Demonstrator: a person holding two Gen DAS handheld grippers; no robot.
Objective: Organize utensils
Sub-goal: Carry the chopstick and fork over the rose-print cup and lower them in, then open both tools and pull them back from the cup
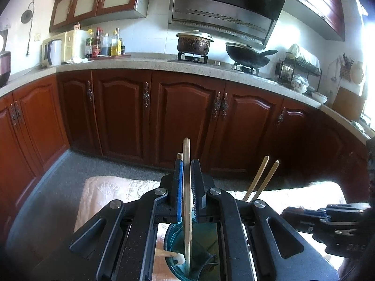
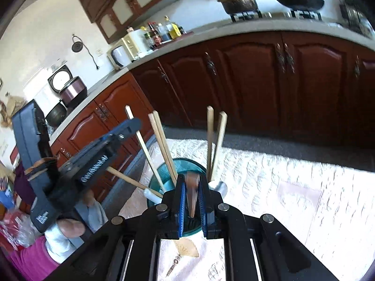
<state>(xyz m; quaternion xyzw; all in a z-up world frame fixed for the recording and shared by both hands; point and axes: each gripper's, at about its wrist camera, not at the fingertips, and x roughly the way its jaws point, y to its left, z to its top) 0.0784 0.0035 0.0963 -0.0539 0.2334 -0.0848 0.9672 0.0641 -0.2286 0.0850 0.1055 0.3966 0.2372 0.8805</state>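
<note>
Over the teal cup [image 1: 201,253], left jaws clench a chopstick [image 1: 186,187]; right jaws grip a brown utensil [image 2: 192,194].

You are working in a home kitchen, sunlight spilling across it. Red-brown wooden cabinets [image 1: 185,114] are lining the walls beneath a speckled stone countertop [image 1: 145,64], with matching wall cupboards [image 1: 98,0] hanging above. A lidded pot [image 1: 194,43] and a black wok [image 1: 248,55] are sitting on the gas hob under a steel range hood [image 1: 225,11]. Sauce bottles [image 1: 105,43] are crowding a microwave [image 1: 68,45] toward the countertop's left corner, and a dish rack [image 1: 297,68] is standing near its right end. A rice cooker [image 2: 72,92] is resting on the side counter.
</note>
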